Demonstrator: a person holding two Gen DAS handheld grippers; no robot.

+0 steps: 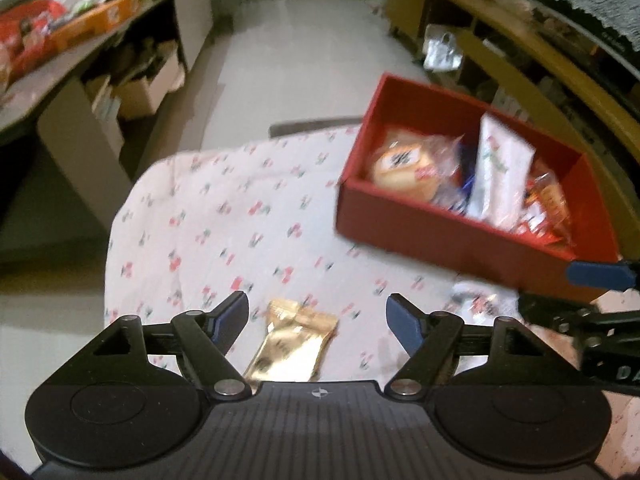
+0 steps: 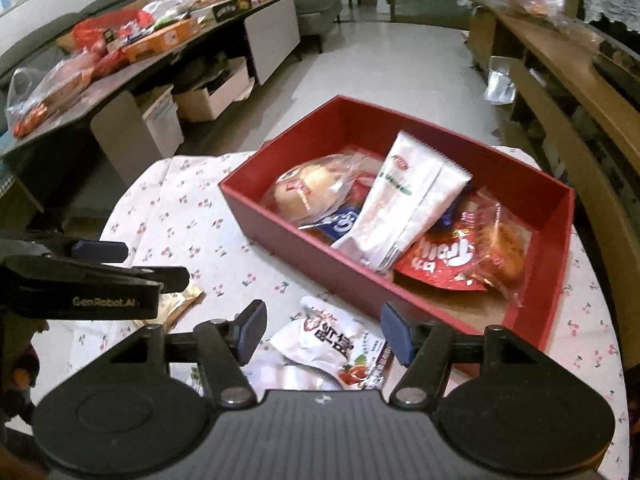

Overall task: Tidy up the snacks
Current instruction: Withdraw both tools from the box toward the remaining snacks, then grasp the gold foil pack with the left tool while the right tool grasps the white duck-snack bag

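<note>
Your left tongs (image 1: pixel 316 320) are spread wide and grip nothing; a shiny gold foil packet (image 1: pixel 290 346) lies flat on the table between their blue-padded tips, and no contact with either tip is visible. Your right tongs (image 2: pixel 323 334) are spread just as wide, also empty, and hover over a glossy white pouch (image 2: pixel 332 346) with red lettering, crinkled at its top edge, which lies on the table just in front of the box.

The table (image 1: pixel 224 216) is round and covered with a thin white cloth printed with small red cherries, slightly wrinkled at its far edge.

Beyond the pouch sits the red box (image 2: pixel 280 236), a rectangular open tray with straight matte walls. Inside it a round bun (image 2: pixel 308 196) in clear crinkly wrap lies at the left end. A long white packet (image 2: pixel 408 204) leans diagonally across the middle, resting on a blue wrapper (image 2: pixel 344 220) and a red bag (image 2: pixel 448 256) with white lettering. At the right end, a golden pastry (image 2: pixel 502 248) sits in clear plastic.
</note>
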